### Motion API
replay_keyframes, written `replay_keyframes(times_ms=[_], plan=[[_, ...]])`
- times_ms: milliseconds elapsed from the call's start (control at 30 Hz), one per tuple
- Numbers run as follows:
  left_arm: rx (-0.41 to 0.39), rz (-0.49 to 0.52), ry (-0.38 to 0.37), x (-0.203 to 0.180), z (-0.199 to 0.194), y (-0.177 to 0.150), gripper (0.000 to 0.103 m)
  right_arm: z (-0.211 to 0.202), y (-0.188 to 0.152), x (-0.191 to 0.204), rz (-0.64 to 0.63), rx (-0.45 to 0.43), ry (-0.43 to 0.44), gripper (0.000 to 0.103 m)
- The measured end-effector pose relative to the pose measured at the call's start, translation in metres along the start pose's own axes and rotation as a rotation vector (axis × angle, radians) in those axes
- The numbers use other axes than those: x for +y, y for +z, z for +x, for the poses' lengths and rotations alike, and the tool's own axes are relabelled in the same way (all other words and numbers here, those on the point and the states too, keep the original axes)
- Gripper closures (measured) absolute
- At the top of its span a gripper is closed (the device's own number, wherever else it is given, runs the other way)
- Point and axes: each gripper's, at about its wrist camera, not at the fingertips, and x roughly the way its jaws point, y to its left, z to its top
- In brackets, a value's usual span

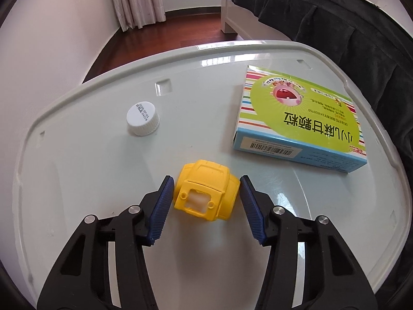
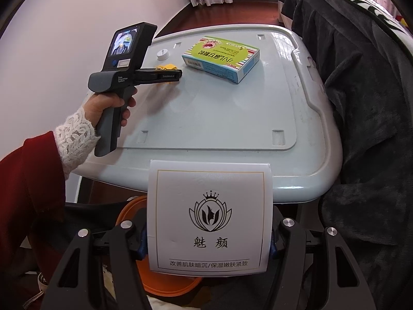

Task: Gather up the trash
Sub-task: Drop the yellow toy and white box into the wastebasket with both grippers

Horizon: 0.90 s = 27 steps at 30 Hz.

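A yellow plastic toy piece (image 1: 205, 193) lies on the pale grey table top (image 1: 103, 180). My left gripper (image 1: 205, 191) is open with its blue pads on either side of the piece, the left pad close to it, not closed. A white bottle cap (image 1: 142, 119) sits to the far left and a green striped medicine box (image 1: 296, 124) to the far right. My right gripper (image 2: 209, 245) is shut on a white box with a crown logo (image 2: 209, 219), held in front of the table edge above an orange bin (image 2: 167, 281). The left gripper also shows in the right wrist view (image 2: 170, 73).
A dark blanket (image 2: 361, 103) hangs along the right side of the table. A white wall lies on the left, wooden floor and curtains beyond. The medicine box (image 2: 222, 58) and the cap (image 2: 163, 53) show in the right wrist view.
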Motion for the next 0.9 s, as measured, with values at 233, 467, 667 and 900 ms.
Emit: replay_keyframes(times_ms=[233,467,667,900], plan=[[-0.010,-0.023,0.026,0.001,-0.003,-0.004,0.054,-0.003,0.000,-0.002,0.011,-0.012,0.005,0.040],[-0.035,-0.066,0.056,0.007,-0.016,-0.004,0.054,-0.007,0.001,-0.002,0.013,-0.026,0.009,0.040],[-0.083,-0.114,0.096,0.015,-0.060,-0.001,0.054,-0.018,0.002,0.008,-0.004,-0.058,0.020,0.040],[-0.119,-0.162,0.115,0.016,-0.158,-0.032,0.054,-0.050,-0.003,0.041,-0.073,-0.125,0.062,0.040]])
